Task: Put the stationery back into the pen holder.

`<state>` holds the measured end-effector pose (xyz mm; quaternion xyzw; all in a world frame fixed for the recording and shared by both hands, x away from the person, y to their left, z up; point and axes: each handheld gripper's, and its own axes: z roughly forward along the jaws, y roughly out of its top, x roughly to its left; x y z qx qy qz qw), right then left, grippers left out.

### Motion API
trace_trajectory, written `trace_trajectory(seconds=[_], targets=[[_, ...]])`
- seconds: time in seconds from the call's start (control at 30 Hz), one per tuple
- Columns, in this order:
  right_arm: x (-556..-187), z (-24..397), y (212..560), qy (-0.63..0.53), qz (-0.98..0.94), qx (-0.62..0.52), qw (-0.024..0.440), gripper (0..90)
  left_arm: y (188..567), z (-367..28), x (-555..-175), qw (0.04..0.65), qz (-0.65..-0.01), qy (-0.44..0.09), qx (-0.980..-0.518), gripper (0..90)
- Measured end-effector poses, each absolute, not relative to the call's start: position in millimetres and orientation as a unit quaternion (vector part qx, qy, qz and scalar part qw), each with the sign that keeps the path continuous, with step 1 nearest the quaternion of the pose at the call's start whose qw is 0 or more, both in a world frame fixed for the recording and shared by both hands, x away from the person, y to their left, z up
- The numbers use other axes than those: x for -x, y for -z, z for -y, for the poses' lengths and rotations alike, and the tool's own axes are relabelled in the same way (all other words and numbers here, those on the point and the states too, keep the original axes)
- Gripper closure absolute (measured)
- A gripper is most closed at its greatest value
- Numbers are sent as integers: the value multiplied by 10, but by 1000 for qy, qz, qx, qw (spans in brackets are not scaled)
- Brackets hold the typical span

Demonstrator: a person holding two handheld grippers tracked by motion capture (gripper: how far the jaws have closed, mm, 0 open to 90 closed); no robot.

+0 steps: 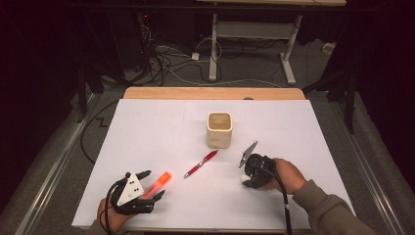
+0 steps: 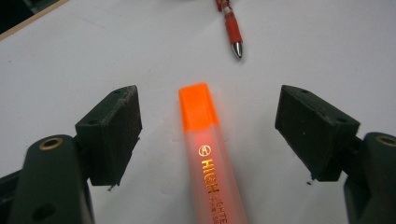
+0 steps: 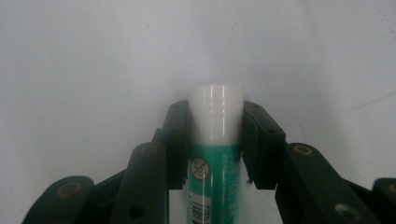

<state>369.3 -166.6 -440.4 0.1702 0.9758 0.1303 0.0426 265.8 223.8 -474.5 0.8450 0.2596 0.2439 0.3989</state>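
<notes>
**Glue stick clamped, highlighter lying loose**

Firmly pinched between the pads of the right gripper (image 3: 215, 140): a glue stick (image 3: 215, 154), white-capped, with a green label and a small round prohibition mark, lying flat on the white table sheet (image 1: 161, 132). Seen from above at about four o'clock from the cup (image 1: 219, 129), right gripper (image 1: 248, 178) low over the sheet, held in a hand (image 1: 288, 175).

Square, cream-coloured cup, upright near the sheet's middle, open mouth up; inside in shadow, contents not discernible.

At seven o'clock from the cup, a red pen (image 1: 201, 163), lying slantwise. Further out at seven o'clock, an orange highlighter (image 2: 208, 154), frosted barrel, gold lettering, flat between the widely spread jaws of the left gripper (image 2: 208, 135), touched by neither pad.
</notes>
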Motion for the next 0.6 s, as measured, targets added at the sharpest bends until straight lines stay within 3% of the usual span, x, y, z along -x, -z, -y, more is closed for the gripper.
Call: trace_trajectory(seconds=[0.6], targets=[[-3468,2033,4212,-336,-909,-204,136,657,4744,-2211,-2658,395,-258,-248,-846,220]])
